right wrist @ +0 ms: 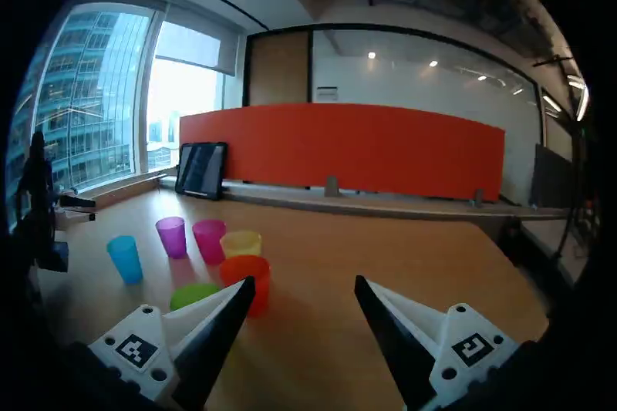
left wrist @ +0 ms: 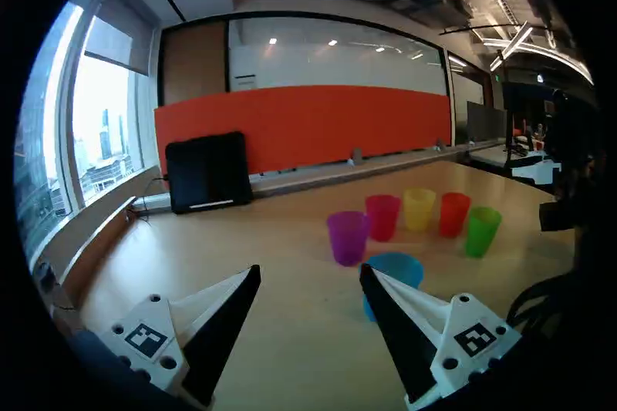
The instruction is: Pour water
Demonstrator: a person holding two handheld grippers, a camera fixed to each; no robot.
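Six bright plastic cups (left wrist: pixel 420 209) are set on the pale wooden counter (left wrist: pixel 293 334)
The left gripper (left wrist: pixel 308 268) and right gripper (right wrist: pixel 303 280) are held with fingers spread apart

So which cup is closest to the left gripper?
The blue cup, just beyond the left gripper, partly behind one finger; the purple, pink, yellow, orange and green cups stand farther back.
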